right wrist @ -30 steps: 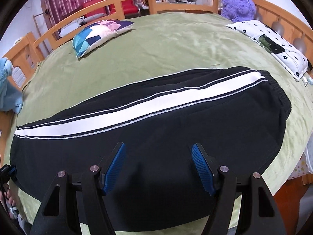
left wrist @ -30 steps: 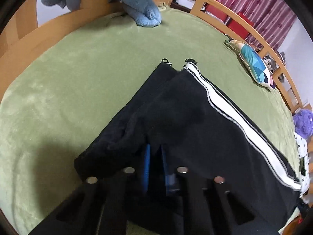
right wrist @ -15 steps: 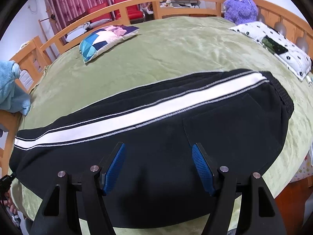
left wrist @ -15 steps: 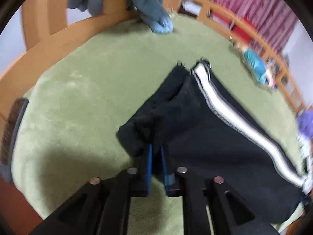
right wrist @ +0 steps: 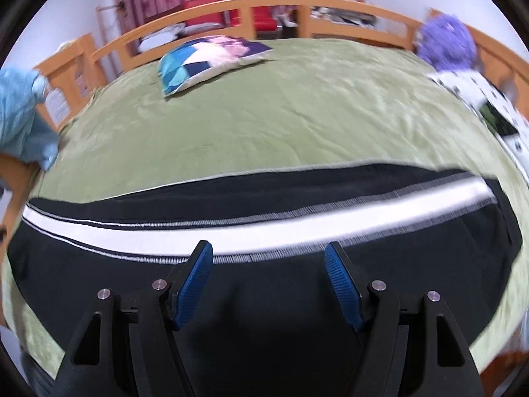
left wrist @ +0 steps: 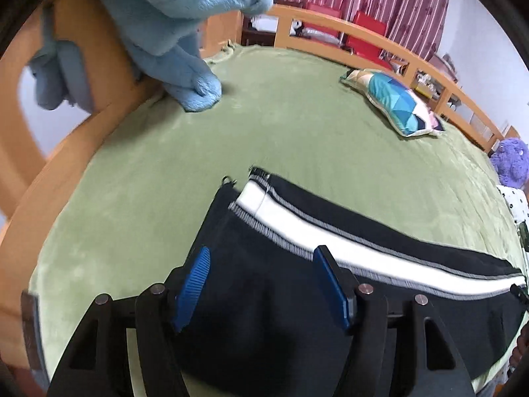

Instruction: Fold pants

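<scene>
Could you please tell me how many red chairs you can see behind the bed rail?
2: one red chair on the left and another beside it on the right, before the curtain; more may be hidden.

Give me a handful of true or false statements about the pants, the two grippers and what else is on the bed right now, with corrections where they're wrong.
1. The left gripper is clamped on the pants. False: its jaws are spread open, with no fabric between them.
2. The right gripper is open. True.
3. The pants carry a white stripe along the leg. True.
4. The pants hang over the wooden rail. False: they lie flat on the green blanket.
5. A patterned pillow lies on the blanket beyond the pants. True.
</scene>
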A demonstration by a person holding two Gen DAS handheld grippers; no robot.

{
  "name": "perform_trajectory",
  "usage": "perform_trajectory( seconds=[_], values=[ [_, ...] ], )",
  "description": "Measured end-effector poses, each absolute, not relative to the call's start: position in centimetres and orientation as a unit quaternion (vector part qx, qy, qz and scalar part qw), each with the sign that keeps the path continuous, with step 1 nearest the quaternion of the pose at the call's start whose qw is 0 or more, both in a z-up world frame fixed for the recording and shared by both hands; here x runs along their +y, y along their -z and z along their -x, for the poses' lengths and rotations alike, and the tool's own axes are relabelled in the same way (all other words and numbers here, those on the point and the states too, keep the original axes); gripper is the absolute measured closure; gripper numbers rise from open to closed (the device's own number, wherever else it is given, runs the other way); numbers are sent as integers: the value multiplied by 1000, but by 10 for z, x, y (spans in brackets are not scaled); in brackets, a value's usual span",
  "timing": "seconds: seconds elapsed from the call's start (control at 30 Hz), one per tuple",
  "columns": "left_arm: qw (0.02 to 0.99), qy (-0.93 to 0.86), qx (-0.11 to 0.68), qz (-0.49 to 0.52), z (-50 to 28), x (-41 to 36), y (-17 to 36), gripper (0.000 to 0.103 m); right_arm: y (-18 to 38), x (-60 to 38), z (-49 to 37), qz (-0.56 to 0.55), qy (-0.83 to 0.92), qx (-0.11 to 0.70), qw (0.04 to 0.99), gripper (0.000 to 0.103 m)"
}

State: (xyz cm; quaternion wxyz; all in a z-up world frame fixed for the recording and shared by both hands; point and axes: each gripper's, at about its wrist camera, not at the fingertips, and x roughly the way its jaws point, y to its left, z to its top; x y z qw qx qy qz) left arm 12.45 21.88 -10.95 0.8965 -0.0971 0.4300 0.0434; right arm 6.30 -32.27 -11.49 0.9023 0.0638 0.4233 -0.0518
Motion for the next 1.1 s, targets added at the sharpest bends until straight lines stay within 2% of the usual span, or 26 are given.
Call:
perform_trajectory(
  seconds=[0.47, 0.53, 0.6, 0.63, 0.67, 0.7, 0.8, 0.93, 1.1],
  values=[
    [866, -81, 488, 76, -211, 224, 164, 40, 163, -264, -165, 19, -48, 457, 888, 34],
    [865, -75, 488, 94, -212, 227, 168, 44, 172, -258, -176, 25, -57, 466, 883, 34],
    [862, -60, 490, 113, -212, 229, 170, 65, 179, -253, -182, 31, -71, 475, 877, 35],
    [861, -60, 492, 113, -212, 229, 171, 68, 182, -250, -183, 37, -75, 478, 874, 43],
    [862, -58, 492, 106, -211, 227, 171, 76, 183, -248, -183, 43, -79, 478, 874, 79],
    [864, -49, 491, 98, -209, 225, 169, 92, 182, -246, -181, 47, -88, 475, 874, 100],
    [870, -35, 479, 111, -198, 226, 154, 93, 169, -244, -169, 56, -91, 450, 887, 100],
    [884, -26, 448, 134, -178, 235, 122, 93, 131, -252, -155, 11, -98, 406, 909, 100],
    [889, -44, 430, 150, -174, 251, 105, 93, 112, -242, -175, 13, -106, 388, 916, 100]
  ],
)
